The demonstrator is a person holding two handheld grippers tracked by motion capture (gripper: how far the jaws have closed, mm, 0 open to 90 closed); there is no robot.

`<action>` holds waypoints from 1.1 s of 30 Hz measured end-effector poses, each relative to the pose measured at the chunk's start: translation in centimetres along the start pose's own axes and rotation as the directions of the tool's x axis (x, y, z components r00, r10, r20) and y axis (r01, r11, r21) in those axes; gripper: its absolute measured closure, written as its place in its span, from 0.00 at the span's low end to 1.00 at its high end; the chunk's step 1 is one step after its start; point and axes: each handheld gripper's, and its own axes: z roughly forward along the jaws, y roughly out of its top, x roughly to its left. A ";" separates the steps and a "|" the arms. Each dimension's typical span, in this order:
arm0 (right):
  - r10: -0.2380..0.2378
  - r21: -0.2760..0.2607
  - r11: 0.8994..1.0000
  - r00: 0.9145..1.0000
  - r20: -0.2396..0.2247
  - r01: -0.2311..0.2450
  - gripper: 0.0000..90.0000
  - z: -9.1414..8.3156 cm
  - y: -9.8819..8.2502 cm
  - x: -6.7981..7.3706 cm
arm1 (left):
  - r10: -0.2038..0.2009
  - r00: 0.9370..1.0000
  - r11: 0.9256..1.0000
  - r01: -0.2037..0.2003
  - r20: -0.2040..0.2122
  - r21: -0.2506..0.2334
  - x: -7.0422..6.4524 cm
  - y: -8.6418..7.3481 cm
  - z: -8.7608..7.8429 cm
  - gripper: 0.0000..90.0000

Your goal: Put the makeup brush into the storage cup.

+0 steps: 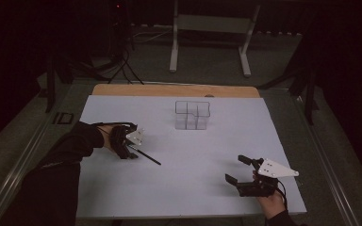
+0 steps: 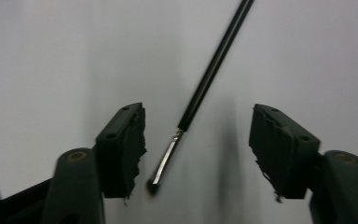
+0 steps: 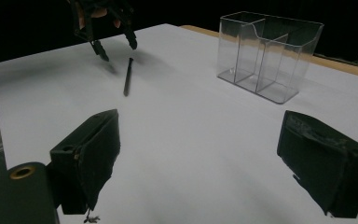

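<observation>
A: Left gripper (image 1: 131, 151) first?
B: Fingers (image 2: 121, 144) apart, nothing clamped. Thin black brush (image 2: 200, 93) lies flat on the white tabletop (image 1: 184, 188) between them, bristle tip just beside the left-hand finger, not touching either pad; handle runs away from the fingers.
A: Middle?
B: Clear plastic organizer (image 1: 192, 114) with compartments, upright, well beyond both sets of fingers, nearer the far edge.
A: Right gripper (image 1: 241, 170)?
B: Fingers (image 3: 91, 154) wide apart, nothing between them, bare tabletop under them. Brush well apart from these fingers, far ahead on their left; organizer ahead on their right.
</observation>
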 end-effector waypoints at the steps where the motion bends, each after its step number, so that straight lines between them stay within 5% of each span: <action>1: 0.001 0.001 1.000 1.000 -0.001 -0.001 0.15 0.0 0.0 0.0 | 0.008 1.000 1.000 -0.008 -0.002 0.002 0.0 0.0 0.0 0.47; 10: 0.008 -0.001 1.000 1.000 -0.002 -0.008 0.15 0.0 -0.1 0.0 | 0.022 0.999 0.999 -0.023 0.025 0.032 0.6 -0.3 0.8 0.58; 20: 0.013 -0.003 1.000 1.000 -0.006 -0.013 0.15 -0.1 -0.1 -0.1 | 0.089 0.995 0.992 -0.093 0.046 0.083 1.5 0.1 2.2 0.74; 33: 0.015 -0.005 1.000 1.000 -0.009 -0.015 0.15 -0.2 -0.1 -0.1 | 0.107 0.990 0.987 -0.117 0.096 0.108 1.7 0.6 2.9 0.82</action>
